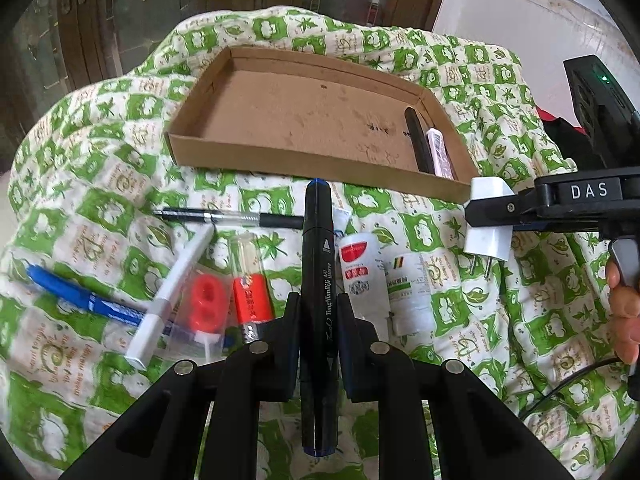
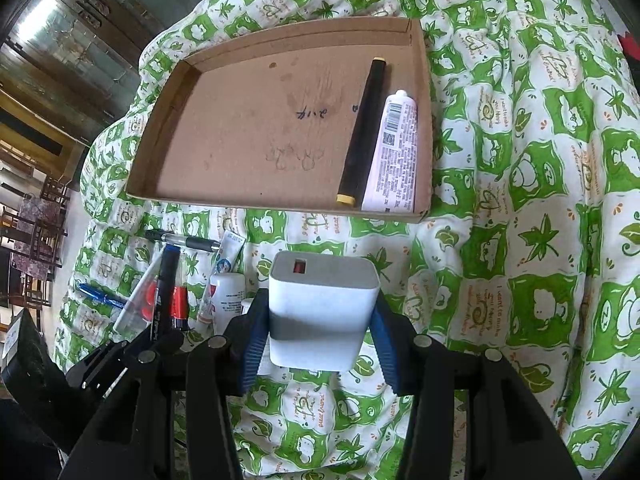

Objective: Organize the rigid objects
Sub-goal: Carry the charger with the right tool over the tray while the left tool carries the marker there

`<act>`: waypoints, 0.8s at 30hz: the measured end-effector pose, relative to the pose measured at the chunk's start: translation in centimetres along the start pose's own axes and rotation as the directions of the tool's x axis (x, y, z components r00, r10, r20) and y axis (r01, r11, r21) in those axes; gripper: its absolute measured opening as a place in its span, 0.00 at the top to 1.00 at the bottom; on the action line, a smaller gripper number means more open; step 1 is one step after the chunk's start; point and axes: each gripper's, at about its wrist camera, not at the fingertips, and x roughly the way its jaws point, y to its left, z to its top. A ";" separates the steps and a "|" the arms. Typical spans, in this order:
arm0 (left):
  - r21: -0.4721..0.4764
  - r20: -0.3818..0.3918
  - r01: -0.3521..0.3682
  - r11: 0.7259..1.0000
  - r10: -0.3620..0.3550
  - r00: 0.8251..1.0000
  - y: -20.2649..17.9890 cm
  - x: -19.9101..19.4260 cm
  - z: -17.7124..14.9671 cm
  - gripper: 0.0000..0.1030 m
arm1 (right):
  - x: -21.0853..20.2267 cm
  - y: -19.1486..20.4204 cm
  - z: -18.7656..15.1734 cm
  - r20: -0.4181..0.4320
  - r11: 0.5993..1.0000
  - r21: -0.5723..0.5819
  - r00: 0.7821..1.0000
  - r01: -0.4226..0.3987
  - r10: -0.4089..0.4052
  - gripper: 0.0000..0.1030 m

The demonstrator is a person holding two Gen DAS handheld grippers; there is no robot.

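We work over a soft quilted cover (image 1: 100, 208), printed in green and cream squares and lying in rumpled folds. On it sits a shallow cardboard tray (image 2: 256, 205), matt brown, low-walled and stained, with pen scribbles on its floor. Against its right wall lie a black marker with yellow ends (image 2: 362, 132) and, touching it, a pale squeezable tube (image 2: 396, 152) covered in small print.

Our left gripper (image 1: 319, 316) is clamped on a black art marker (image 1: 316, 264), a smooth squared barrel with white lettering, held above the cover just short of the tray's near wall. Our right gripper (image 2: 320, 320) pinches a white charger plug (image 2: 320, 312) between its ribbed blue pads: a glossy rounded block with a red-lined port on its end face. Its two metal prongs show only in the left view.

Loose on the cover near the tray lie a slim black pen (image 1: 224, 218), a blue pen (image 1: 80, 300), a white pen (image 1: 172, 296), a clear packet with red pieces (image 1: 204, 304), a red-based clear case (image 1: 250, 280) and two white bottles (image 1: 384, 284) with labels too small to read. The grippers hide parts of these, and the blue pen's far end runs under the white pen.
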 end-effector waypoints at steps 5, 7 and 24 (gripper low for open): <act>0.021 0.028 -0.028 0.999 0.027 0.999 -0.1 -0.5 0.6 0.84 | -0.2 0.1 0.2 0.008 1.000 -0.004 1.000 -0.001 0.001 0.54; 0.025 0.037 -0.035 0.999 0.034 0.999 -0.1 -0.6 0.9 0.84 | -0.5 0.1 0.4 0.017 1.000 -0.002 1.000 -0.002 0.002 0.54; 0.040 0.072 -0.061 0.997 0.058 0.996 -0.1 -0.5 3.0 0.84 | -2.7 -1.7 2.8 0.093 0.999 0.049 0.996 0.003 -0.008 0.54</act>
